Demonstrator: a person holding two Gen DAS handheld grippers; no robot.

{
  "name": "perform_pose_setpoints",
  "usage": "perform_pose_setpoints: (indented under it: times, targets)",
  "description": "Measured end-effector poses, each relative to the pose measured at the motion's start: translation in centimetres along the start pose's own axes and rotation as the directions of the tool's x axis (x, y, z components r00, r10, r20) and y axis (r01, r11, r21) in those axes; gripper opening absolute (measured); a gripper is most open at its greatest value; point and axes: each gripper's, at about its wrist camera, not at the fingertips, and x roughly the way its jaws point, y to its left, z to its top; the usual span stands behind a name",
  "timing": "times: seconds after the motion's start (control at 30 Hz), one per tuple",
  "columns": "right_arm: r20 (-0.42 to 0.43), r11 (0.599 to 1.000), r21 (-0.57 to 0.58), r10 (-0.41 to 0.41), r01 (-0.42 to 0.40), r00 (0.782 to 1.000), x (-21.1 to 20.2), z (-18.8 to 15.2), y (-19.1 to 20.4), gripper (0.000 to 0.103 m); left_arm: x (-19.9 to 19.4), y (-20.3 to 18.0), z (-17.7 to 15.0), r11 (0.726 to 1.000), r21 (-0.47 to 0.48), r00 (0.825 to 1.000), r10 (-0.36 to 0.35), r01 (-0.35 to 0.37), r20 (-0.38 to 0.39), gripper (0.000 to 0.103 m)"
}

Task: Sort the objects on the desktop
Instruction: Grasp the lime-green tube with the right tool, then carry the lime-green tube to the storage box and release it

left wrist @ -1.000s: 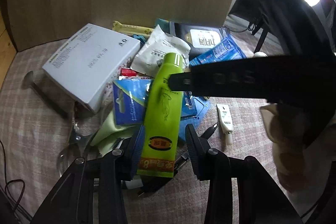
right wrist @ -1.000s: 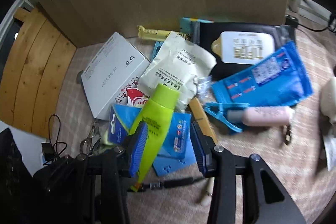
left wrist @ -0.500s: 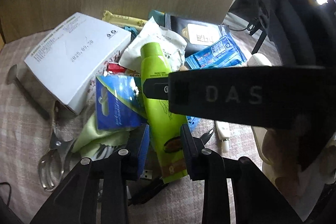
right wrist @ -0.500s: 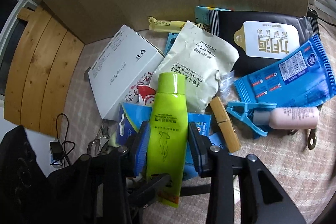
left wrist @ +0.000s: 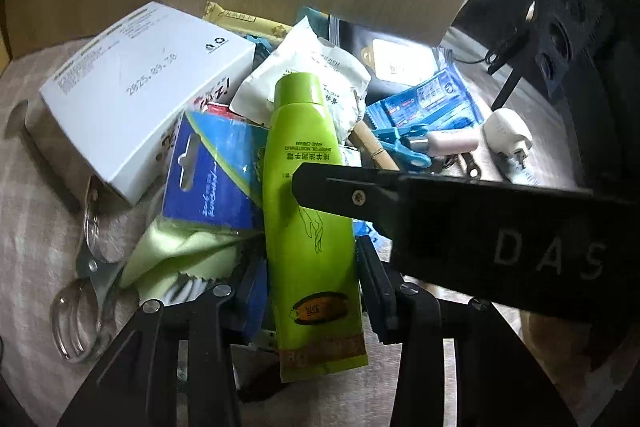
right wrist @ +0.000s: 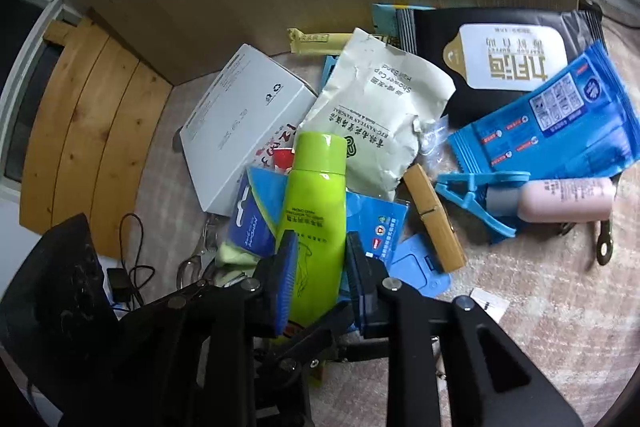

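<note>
A green hand cream tube (left wrist: 308, 187) lies cap-away on top of the desk clutter. Its crimped end sits between the fingers of my left gripper (left wrist: 312, 291), whose jaws are opening and stand just off the tube's sides. My right gripper (right wrist: 320, 275) is closing, and its blue pads (right wrist: 288, 275) press on the middle of the green tube (right wrist: 316, 211). In the left wrist view the right gripper's black finger (left wrist: 400, 203) crosses over the tube from the right.
A white box (right wrist: 240, 131) and blue cloth pack (left wrist: 208, 175) lie left of the tube. A shower cap sachet (right wrist: 380, 119), black wipes pack (right wrist: 500, 67), blue wipes pack (right wrist: 560, 123), blue clip (right wrist: 468, 195), pink bottle (right wrist: 568, 199) and wooden peg (right wrist: 434, 223) lie right. Wooden panel behind.
The tube has swung from tilted to straight between both pairs of fingers. The right jaws have closed onto it. The left jaws narrowed, then widened again.
</note>
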Motion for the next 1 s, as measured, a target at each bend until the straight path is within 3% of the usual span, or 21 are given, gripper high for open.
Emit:
perform_pose_setpoints:
  times: [0.2,0.47,0.67,0.73,0.8,1.0]
  targets:
    - [0.039,1.0,0.0,0.018,-0.018,0.999,-2.4,-0.6,0.2,0.023,-2.2,-1.9,0.5,0.999,0.036,0.999,-0.002,0.0,0.039,0.039]
    - [0.128,1.0,-0.01,0.0,0.001,0.992,-8.8,-2.6,-0.3,0.023,-5.6,-6.6,-0.6,0.992,0.125,0.997,-0.025,0.016,0.073,0.039]
    - [0.202,0.998,0.03,-0.055,0.05,0.978,-14.6,-6.3,-2.8,0.023,-6.9,-13.0,-1.9,0.974,0.222,0.995,-0.051,0.031,0.085,0.039]
    - [0.218,0.997,0.049,-0.071,0.062,0.973,-16.2,-7.6,-3.8,0.022,-7.3,-15.4,-2.5,0.964,0.262,0.994,-0.07,0.044,0.089,0.026]
    - [0.224,0.995,0.072,-0.084,0.07,0.971,-17.8,-9.1,-5.1,0.011,-6.7,-18.1,-3.0,0.953,0.299,0.995,-0.07,0.048,0.065,0.024]
    - [0.279,0.975,0.197,-0.154,0.101,0.948,-22.5,-13.4,-10.6,0.005,-3.9,-25.5,-5.9,0.908,0.407,0.994,-0.113,0.102,0.004,0.019]
